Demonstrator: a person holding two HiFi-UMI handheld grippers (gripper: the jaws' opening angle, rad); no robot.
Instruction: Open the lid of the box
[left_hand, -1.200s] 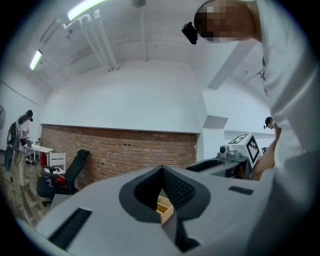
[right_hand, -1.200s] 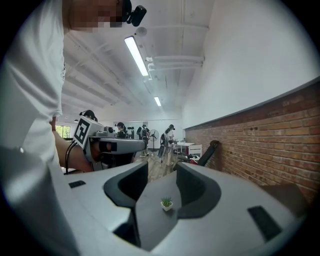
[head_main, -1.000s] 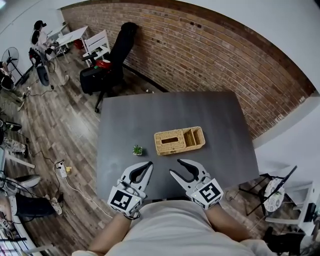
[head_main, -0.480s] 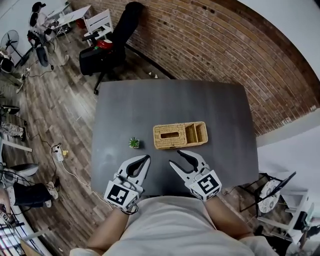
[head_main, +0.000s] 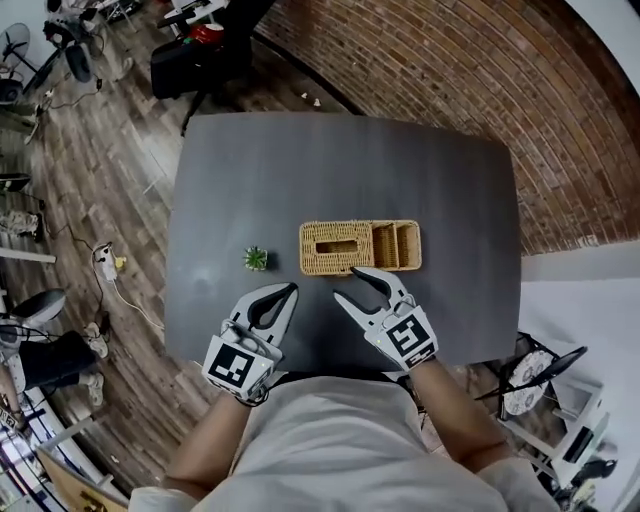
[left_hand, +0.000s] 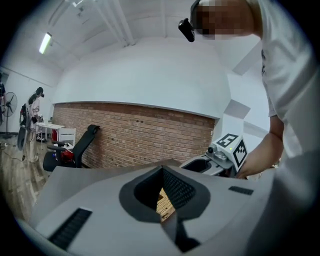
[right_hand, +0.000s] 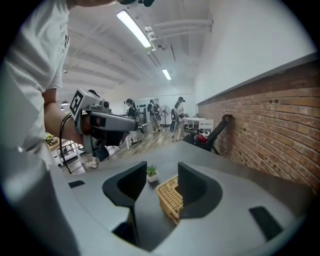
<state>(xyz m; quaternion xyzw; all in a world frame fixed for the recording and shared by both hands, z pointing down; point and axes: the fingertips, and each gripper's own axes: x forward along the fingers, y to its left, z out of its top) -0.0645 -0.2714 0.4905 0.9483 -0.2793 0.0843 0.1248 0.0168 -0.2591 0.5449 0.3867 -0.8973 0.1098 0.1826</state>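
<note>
**A:** Head view first: what has changed for us?

**B:** We have leaned in. A second ago the box (head_main: 360, 247) sat well ahead of the right gripper (head_main: 348, 284). Now its near side lies just beyond that gripper's tips. The jaws are opening, fairly wide, with nothing between them. We judge that we are closing on the lid (head_main: 335, 246) but not yet touching it.

**A:** And the left gripper (head_main: 290, 289)?

**B:** Its tips are together and it is empty, level with the right one. A small plant (head_main: 255, 258) stands on the counter (head_main: 300, 170), just ahead of it and slightly to its left.

**A:** The left gripper view?

**B:** The jaws are closed into a loop, and through it we glimpse a bit of the box's weave ahead. The right gripper shows off to its right.

**A:** The right gripper view?

**B:** The jaws stand apart. The box's corner sits just ahead, toward the right jaw and partly hidden behind it. The plant is farther on, seen between the jaws. The left gripper is off to the left.

**A:** Is anything in our way?

**B:** Nothing lies between the right gripper and the box. The plant is clear of that path, and only the left gripper could nudge it. The lid seems to cover the end nearer the plant, while the other end is open compartments. We cannot tell which edge it lifts from.
</note>
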